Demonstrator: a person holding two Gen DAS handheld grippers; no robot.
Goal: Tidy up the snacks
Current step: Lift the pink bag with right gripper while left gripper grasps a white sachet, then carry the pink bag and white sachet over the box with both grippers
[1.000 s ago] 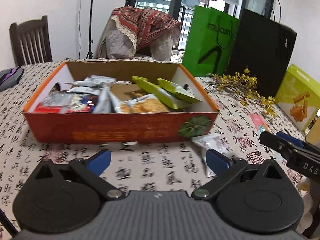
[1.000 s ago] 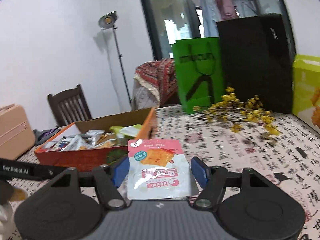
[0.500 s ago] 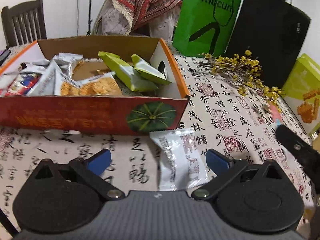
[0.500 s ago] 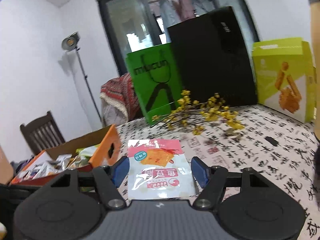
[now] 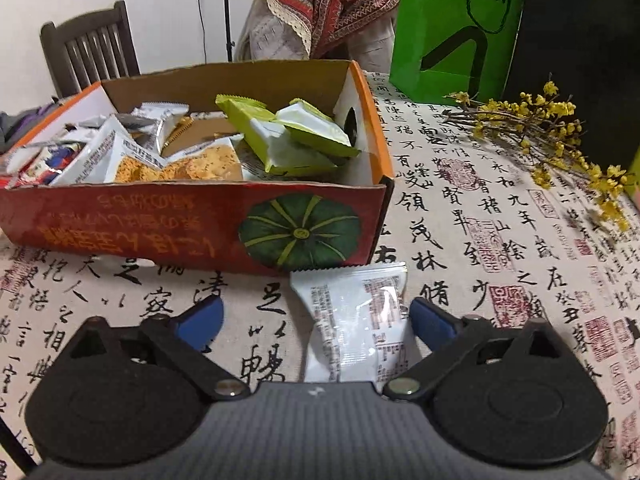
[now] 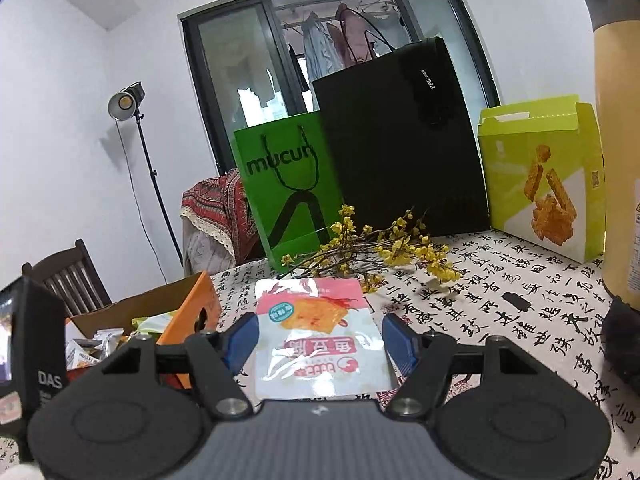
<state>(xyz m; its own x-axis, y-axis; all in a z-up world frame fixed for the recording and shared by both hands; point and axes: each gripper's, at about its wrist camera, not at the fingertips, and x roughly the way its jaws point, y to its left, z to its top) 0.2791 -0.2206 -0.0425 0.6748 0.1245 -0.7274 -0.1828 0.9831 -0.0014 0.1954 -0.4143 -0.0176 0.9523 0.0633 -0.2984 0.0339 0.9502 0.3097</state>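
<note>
Left claw (image 5: 316,316) closing, white snack packet (image 5: 354,320) on the counter (image 5: 500,240) between its unpressed pads, snack box (image 5: 192,220) just beyond; right claw (image 6: 318,338) clenched on a pink snack packet (image 6: 320,344)

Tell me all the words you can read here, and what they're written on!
"mucun": on the green bag.
"DAS": on the black device at the right wrist view's left edge.
Tablecloth: big Chinese brush writing; I can't read it reliably.
Orange box, white packet, pink packet, black bag: print upside down, sideways or too small to read.
</note>
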